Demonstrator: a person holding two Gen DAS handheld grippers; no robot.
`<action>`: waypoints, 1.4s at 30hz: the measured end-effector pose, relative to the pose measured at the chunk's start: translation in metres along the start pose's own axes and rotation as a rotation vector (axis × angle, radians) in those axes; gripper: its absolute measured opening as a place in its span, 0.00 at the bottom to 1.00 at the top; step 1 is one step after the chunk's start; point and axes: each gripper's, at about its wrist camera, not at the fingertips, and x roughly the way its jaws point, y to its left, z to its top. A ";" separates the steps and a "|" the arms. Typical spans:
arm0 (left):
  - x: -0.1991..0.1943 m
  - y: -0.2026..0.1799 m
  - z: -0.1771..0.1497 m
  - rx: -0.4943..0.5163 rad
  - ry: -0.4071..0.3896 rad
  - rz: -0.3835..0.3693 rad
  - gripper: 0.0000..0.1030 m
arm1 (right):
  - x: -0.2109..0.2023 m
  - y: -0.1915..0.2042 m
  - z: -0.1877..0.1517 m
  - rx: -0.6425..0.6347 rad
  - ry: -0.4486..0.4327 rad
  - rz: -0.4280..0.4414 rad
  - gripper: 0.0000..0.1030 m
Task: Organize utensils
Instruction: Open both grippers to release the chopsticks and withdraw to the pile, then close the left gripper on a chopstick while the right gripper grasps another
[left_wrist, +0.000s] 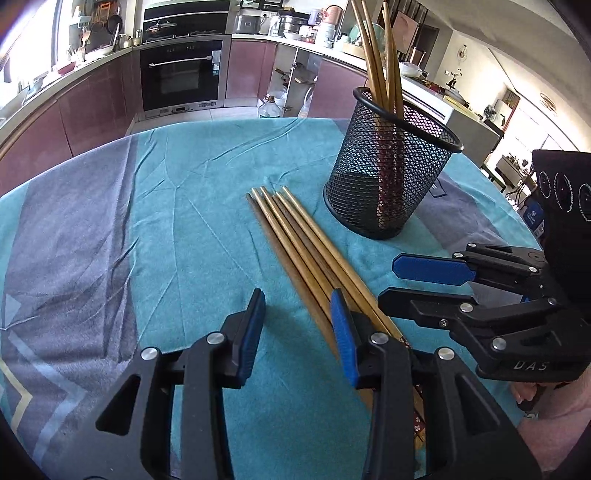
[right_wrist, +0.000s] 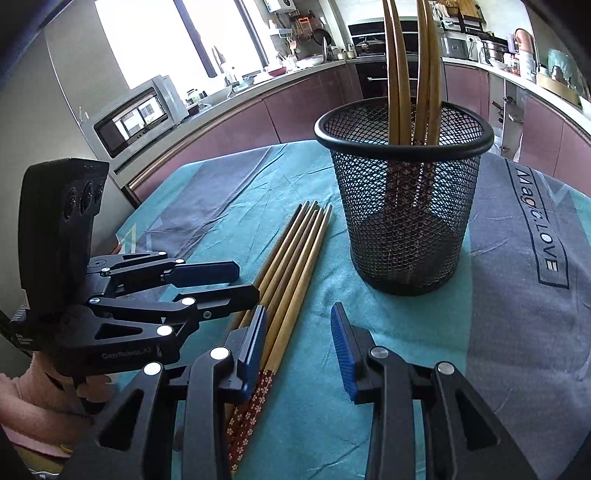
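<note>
on the cloth-covered worktop (left_wrist: 177, 221), left wrist view: five loose wooden chopsticks (left_wrist: 295, 236), round black mesh holder (left_wrist: 388, 177) beside; left tongs (left_wrist: 298, 328) agape, empty. right wrist view: holder (right_wrist: 402, 206) keeps four chopsticks (right_wrist: 397, 85); right tongs (right_wrist: 298, 343) agape, empty.

A bundle of wooden chopsticks (left_wrist: 295, 243) lies flat on the desk, packed side by side, narrow tips pointing away toward the black mesh holder (left_wrist: 391, 173). Their near ends carry a dark red band with small pale flowers. The holder stands upright just beside the tips, apart from them. Several more chopsticks (right_wrist: 413, 66) stand inside it, patterned ends down, leaning against the rim.
</note>
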 end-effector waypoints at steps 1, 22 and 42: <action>-0.002 0.002 -0.002 -0.001 0.000 0.000 0.34 | 0.002 0.000 -0.001 0.000 0.004 0.000 0.31; -0.001 0.003 0.000 -0.001 0.004 0.003 0.31 | 0.019 0.014 0.004 -0.047 0.032 -0.089 0.21; 0.011 0.014 0.018 -0.020 0.009 0.022 0.21 | 0.029 0.015 0.013 -0.061 0.030 -0.117 0.20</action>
